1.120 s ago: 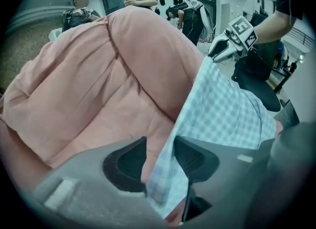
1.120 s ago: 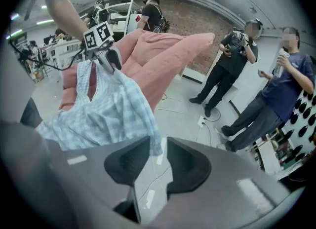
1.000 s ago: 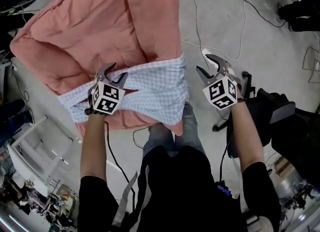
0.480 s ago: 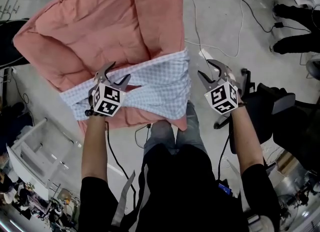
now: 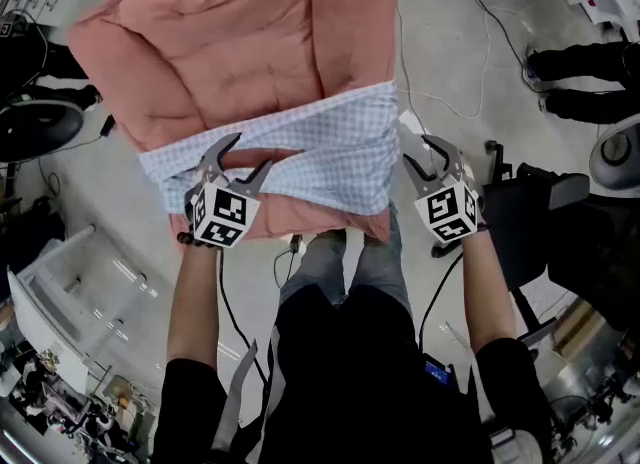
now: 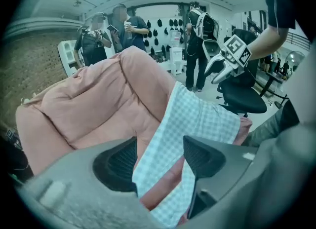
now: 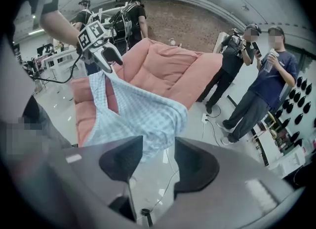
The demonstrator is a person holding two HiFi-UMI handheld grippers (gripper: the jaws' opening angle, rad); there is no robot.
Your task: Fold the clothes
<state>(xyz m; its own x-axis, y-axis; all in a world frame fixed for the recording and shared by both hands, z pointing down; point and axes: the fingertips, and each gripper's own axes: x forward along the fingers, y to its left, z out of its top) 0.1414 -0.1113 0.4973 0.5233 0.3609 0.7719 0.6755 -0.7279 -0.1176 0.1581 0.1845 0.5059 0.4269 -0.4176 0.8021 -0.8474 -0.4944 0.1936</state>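
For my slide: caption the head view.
Blue checked garment stretched across the near end of a pink quilt.

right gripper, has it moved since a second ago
Yes: in the head view the right gripper now sits closer to the checked cloth's right edge.

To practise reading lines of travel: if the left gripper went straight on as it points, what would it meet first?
Probably the checked garment on the pink quilt; it lies between the jaws of the left gripper, which have just been opening. Depth is unclear.

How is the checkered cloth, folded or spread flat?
Folded over: the checkered cloth lies in overlapping layers, a band across the pink quilt.
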